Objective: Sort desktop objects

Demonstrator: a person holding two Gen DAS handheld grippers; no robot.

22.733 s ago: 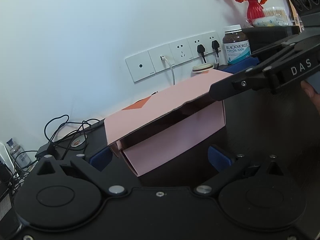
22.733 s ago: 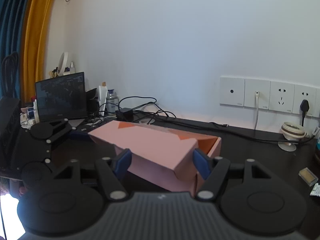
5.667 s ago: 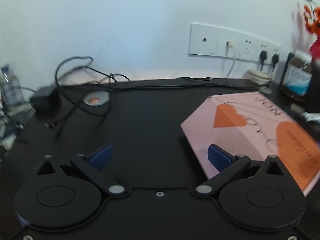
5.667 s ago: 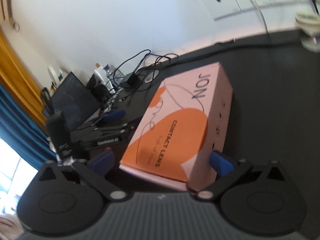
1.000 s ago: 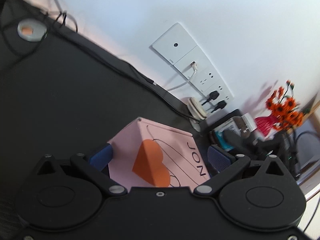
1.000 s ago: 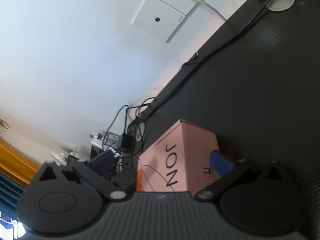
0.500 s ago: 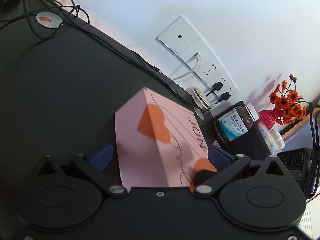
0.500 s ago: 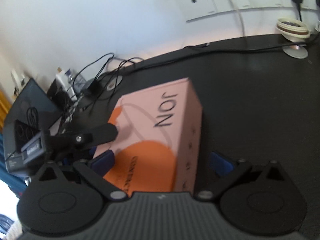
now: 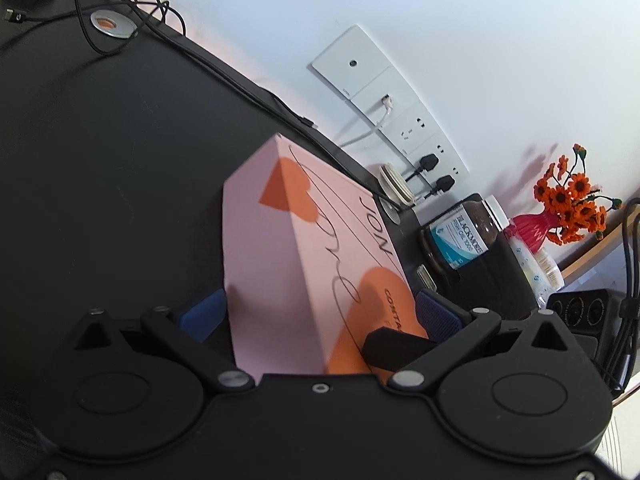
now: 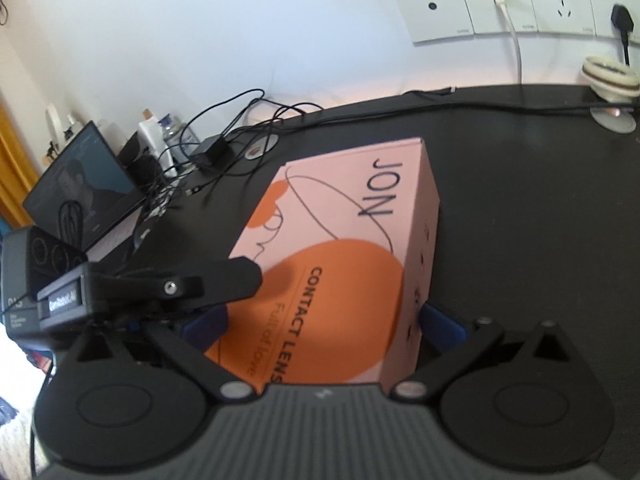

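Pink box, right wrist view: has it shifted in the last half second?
Cannot tell. The pink box sits lower against the wall sockets, but both wrist cameras are moving, so nothing in view is fixed.

One pink box [image 10: 352,248] sits on the desk [image 10: 520,208]. At the desk's far right corner: one brown supplement bottle [image 9: 464,236] and one red vase [image 9: 534,228] of orange flowers. Two grippers.

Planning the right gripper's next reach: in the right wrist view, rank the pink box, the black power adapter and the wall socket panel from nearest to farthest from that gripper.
1. pink box: between the right gripper fingers.
2. black power adapter: left, among cables mid-desk.
3. wall socket panel: on the wall, upper right.
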